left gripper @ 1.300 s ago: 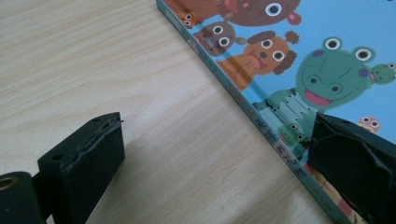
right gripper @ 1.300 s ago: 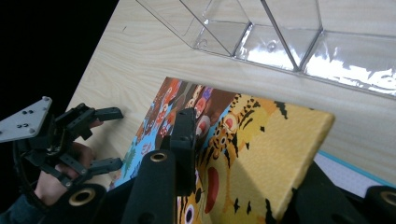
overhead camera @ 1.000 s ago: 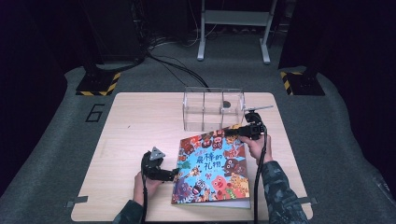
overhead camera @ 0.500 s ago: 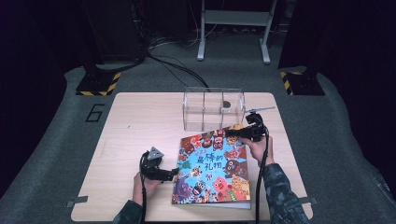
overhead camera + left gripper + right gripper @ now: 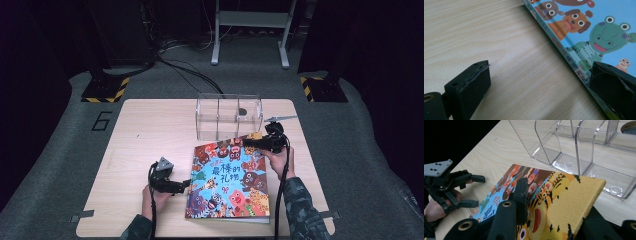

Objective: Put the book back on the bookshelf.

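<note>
Pale wood forms the counter (image 5: 150, 135), which carries a picture book (image 5: 230, 180) lying flat on its near right part, with a clear acrylic organiser (image 5: 229, 116) standing just beyond the book's far edge. The right gripper (image 5: 248, 142) is clamped on the book's far right corner: in the right gripper view one black jaw lies on the cover and the other sits below, and that corner (image 5: 574, 202) is lifted clear of the counter, close to the organiser's open front wall (image 5: 584, 157) but not touching it. The left gripper (image 5: 186, 184) rests at the book's near left side with its jaws spread wide; in the left gripper view one jaw stands over bare wood and the other overlaps the spine edge (image 5: 564, 50), with nothing pinched between them (the pads touch nothing that can be seen). Open room: the left half of the counter is bare wood as far as its left and far edges, while a narrow strip remains between the book's right edge and the counter's right edge. The book's near edge lies close to the counter's near edge. Compared with the earlier frame, the book, the organiser and both hands occupy nearly the same places; the right gripper's jaws have just been easing slightly apart, with the book corner between them.
</note>
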A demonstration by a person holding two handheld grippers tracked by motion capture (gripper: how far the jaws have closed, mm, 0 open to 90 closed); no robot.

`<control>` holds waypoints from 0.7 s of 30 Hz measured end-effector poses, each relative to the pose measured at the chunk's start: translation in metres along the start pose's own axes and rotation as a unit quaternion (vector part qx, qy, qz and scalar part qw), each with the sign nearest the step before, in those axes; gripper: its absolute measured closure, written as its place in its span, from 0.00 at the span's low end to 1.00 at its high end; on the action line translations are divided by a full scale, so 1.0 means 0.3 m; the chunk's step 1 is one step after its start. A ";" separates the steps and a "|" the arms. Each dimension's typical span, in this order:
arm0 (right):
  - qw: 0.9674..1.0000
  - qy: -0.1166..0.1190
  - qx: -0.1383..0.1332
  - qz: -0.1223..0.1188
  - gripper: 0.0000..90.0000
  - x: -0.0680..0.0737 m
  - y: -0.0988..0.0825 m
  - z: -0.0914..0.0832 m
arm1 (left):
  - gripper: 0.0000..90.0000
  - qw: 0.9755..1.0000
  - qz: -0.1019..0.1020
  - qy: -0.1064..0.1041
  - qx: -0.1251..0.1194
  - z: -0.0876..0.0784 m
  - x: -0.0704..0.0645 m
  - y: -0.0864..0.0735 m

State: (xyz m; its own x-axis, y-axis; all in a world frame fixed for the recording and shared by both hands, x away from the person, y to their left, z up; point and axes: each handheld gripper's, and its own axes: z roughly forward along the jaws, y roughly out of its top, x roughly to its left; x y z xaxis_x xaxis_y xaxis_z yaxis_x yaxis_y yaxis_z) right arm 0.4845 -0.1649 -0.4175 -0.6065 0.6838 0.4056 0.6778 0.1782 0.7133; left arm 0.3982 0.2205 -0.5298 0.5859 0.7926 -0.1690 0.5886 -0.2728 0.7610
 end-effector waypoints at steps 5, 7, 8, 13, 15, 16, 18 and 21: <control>1.000 0.003 -0.007 -0.012 0.74 0.014 0.002 -0.014 | 0.04 1.000 -0.004 -0.001 -0.005 -0.001 0.004 -0.002; 1.000 -0.001 -0.011 -0.019 0.74 0.022 0.001 -0.022 | 0.04 1.000 -0.008 -0.002 -0.003 -0.002 0.005 -0.002; 1.000 -0.001 -0.013 -0.020 0.74 0.027 0.001 -0.026 | 0.04 1.000 -0.012 0.000 -0.005 -0.003 0.003 -0.002; 0.999 -0.005 -0.029 -0.036 0.74 0.041 -0.004 -0.042 | 0.04 1.000 -0.013 -0.002 -0.005 -0.004 0.007 -0.002; 0.998 -0.007 -0.036 -0.045 0.73 0.045 -0.004 -0.046 | 0.04 1.000 -0.013 -0.002 -0.005 -0.004 0.007 -0.002; 0.998 -0.008 -0.038 -0.048 0.73 0.046 -0.003 -0.048 | 0.04 1.000 -0.013 -0.002 -0.005 -0.004 0.007 -0.002; 0.998 -0.010 -0.041 -0.055 0.73 0.049 -0.002 -0.052 | 0.04 1.000 -0.015 -0.002 -0.005 -0.005 0.008 -0.003; 0.997 -0.012 -0.048 -0.065 0.73 0.055 0.002 -0.055 | 0.04 1.000 -0.017 -0.002 -0.008 -0.005 0.009 -0.003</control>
State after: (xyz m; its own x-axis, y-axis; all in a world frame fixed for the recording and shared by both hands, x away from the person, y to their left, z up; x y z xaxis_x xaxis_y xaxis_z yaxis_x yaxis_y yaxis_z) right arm 0.4680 -0.1651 -0.4008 -0.6757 0.6766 0.2927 0.5504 0.1989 0.8109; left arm 0.3985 0.2238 -0.5301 0.5682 0.7990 -0.1970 0.5986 -0.2371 0.7652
